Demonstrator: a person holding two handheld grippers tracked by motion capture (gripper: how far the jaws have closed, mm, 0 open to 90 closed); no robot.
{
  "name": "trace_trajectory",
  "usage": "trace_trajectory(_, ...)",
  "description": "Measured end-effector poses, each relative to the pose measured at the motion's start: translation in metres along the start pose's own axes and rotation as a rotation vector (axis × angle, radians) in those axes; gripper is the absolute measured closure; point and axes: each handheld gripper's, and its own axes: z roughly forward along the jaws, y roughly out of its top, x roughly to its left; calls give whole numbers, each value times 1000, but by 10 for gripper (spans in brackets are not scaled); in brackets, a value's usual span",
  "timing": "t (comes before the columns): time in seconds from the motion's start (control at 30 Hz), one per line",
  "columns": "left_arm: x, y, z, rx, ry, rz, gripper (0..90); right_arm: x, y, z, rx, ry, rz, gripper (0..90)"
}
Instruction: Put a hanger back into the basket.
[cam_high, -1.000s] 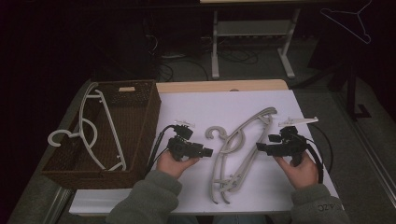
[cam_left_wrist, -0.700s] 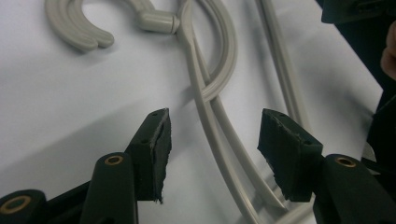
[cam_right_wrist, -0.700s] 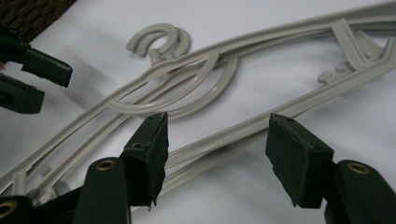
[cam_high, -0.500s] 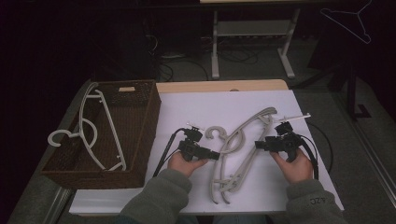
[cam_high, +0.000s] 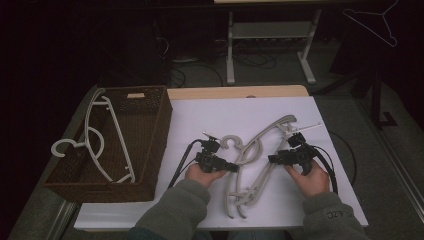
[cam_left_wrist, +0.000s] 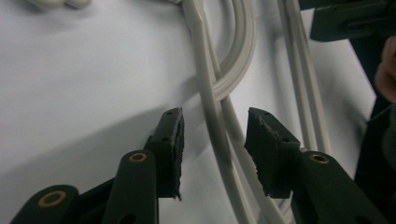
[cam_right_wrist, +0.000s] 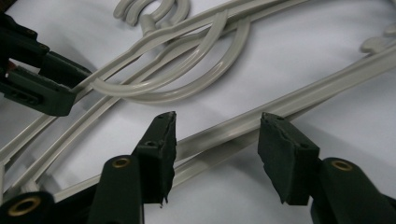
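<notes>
While both sets of jaws have just been closing around the stack of pale grey plastic clothes hangers (cam_high: 255, 160) lying on the white table sheet (cam_high: 200, 120), keep each grip square to its arm. Left gripper (cam_high: 231, 167): partly open, one hanger arm (cam_left_wrist: 212, 121) running between the pads (cam_left_wrist: 173, 140), apparently not yet pinched. Right gripper (cam_high: 272, 159): likewise partly open, straddling the other long arm (cam_right_wrist: 224, 130) with a clear gap at the far pad. Lower until the pads (cam_right_wrist: 163, 140) bracket the full thickness of the bars, then close evenly on both sides. Catch every stacked arm at once if the whole stack is to move; a partial grip will likely let the lower hanger slip or splay. Lift both ends level, keeping the hooks (cam_high: 231, 142) from snagging. Probable destination, judged from the layout: dark brown woven basket (cam_high: 150, 130) at left, already holding white plastic hangers (cam_high: 102, 145).
</notes>
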Motion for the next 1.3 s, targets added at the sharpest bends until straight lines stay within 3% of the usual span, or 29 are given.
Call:
trace_trajectory(0.13, 4, 1, 3, -1, -51, -47, 593, 0, 0, 1, 6, 19, 0, 514)
trace_trajectory(0.3, 8, 2, 3, -5, -58, -70, 635, 1, 0, 4, 17, 14, -7, 534)
trace_trajectory(0.43, 7, 2, 3, 19, -62, -59, 666, 1, -1, 4, 18, 12, -7, 537)
trace_trajectory(0.63, 3, 1, 1, 60, -110, -25, 713, 1, -1, 3, 9, 10, -18, 552)
trace_trajectory(0.83, 7, 3, 1, 46, -120, -47, 700, 4, -2, 4, 15, 13, -30, 590)
trace_trajectory(1.0, 6, 4, 1, 40, -139, -42, 751, 5, -2, 5, 22, 16, -32, 610)
trace_trajectory(1.3, 6, 3, 0, 34, -141, -55, 768, 7, -2, 5, 21, 18, -42, 601)
